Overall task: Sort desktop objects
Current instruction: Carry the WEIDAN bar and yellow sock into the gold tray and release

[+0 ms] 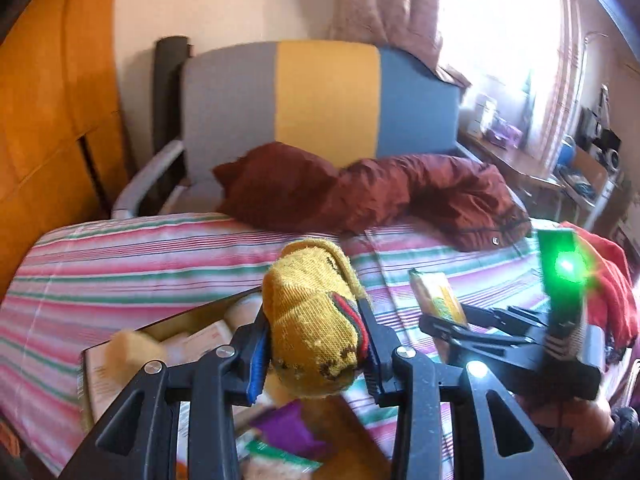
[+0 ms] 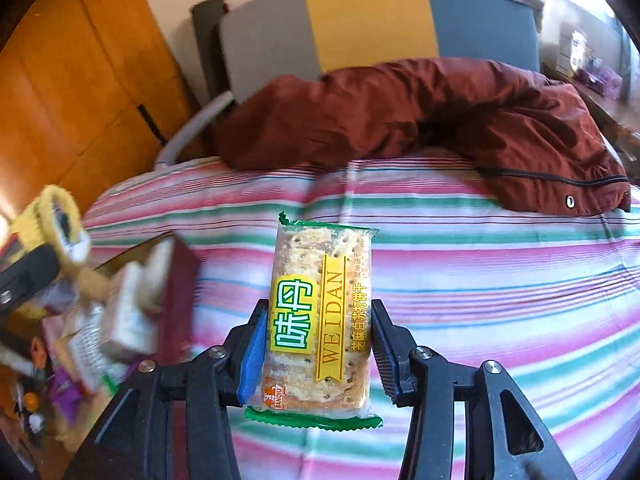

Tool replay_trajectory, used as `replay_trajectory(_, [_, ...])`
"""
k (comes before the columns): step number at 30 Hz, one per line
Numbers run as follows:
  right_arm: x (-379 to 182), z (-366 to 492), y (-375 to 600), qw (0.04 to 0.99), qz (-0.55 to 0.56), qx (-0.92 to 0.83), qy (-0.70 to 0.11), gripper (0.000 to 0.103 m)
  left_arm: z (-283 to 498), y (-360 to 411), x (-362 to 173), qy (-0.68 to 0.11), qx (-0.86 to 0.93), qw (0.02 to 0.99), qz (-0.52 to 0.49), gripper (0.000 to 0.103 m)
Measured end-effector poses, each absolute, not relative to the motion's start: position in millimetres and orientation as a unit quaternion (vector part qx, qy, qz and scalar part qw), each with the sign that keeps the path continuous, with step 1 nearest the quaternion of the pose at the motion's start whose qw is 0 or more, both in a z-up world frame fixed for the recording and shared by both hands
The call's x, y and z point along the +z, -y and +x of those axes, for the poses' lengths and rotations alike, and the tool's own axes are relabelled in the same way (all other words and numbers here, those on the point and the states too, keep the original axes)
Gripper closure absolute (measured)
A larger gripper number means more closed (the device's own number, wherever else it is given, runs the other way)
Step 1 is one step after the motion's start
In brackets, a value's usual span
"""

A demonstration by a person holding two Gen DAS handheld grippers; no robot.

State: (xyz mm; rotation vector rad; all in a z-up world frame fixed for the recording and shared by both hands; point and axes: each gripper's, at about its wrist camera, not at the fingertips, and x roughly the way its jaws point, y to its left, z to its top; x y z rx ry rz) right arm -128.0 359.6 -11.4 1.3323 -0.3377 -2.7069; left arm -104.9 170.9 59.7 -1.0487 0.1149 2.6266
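Two grippers hang over my striped bedspread (image 2: 480, 280): my left gripper (image 1: 316, 354) clamps a yellow sock (image 1: 316, 316), my right gripper (image 2: 318, 350) pinches a cracker packet (image 2: 320, 320). Maroon quilt (image 2: 420, 108) lies along the headboard (image 1: 320, 96) edge.

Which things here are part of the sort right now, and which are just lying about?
In the job:
- yellow knitted sock, clamped in the left gripper
- cracker packet, clamped in the right gripper
- open box of mixed items, at the bed's left edge

Lying about:
- maroon jacket
- striped bedsheet
- headboard
- red cloth
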Motion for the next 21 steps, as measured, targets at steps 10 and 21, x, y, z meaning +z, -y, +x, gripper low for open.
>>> replay_trajectory(10, [8.6,-88.6,-284.9,0.125,0.416,-0.895,0.105,0.055,-66.8,-106.6,45.9,-0.009,0.927,0.079,-0.366,0.064])
replay_trajectory(21, [8.6,-64.6,-215.4,0.173,0.421,-0.887,0.081,0.055,-49.1,-57.5,23.8,0.029,0.924,0.023,-0.382,0.064])
